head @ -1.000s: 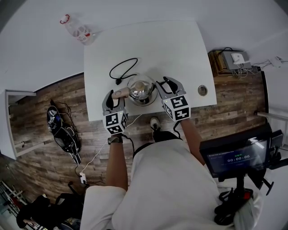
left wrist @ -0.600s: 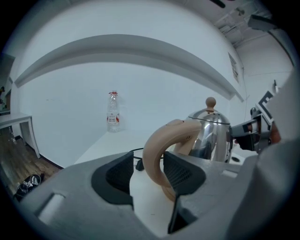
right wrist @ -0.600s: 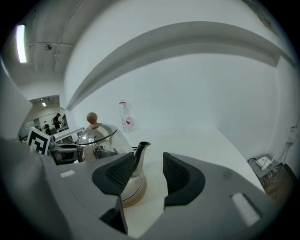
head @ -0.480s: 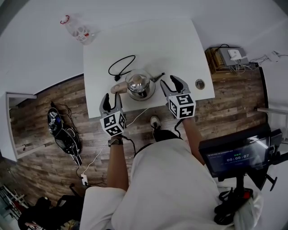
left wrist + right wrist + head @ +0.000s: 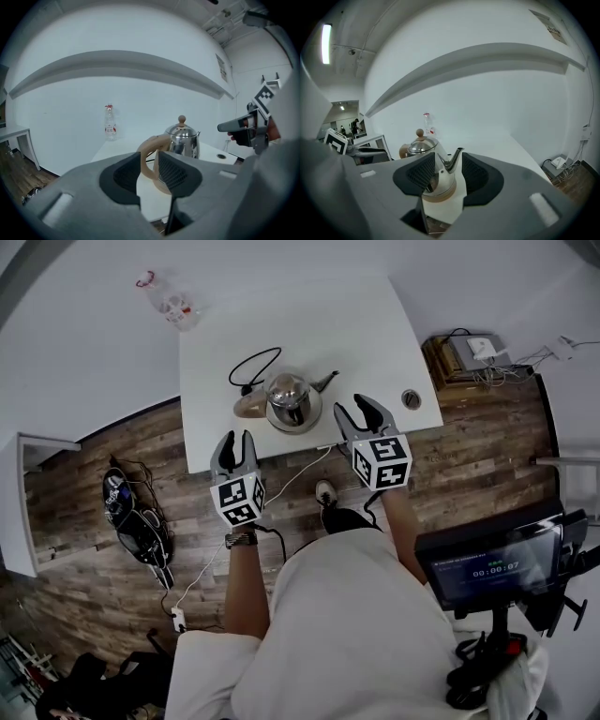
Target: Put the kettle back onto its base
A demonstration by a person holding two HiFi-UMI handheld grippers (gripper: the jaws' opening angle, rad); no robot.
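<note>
The kettle [image 5: 292, 401] is sitting on its base [image 5: 439, 192] on the table [image 5: 375, 334], ahead between the 2 grippers. Its handle is facing the left gripper [image 5: 234, 440] and its spout the right gripper [image 5: 354, 407]. Both grippers' jaws are closing, still apart, gripping nothing.
</note>
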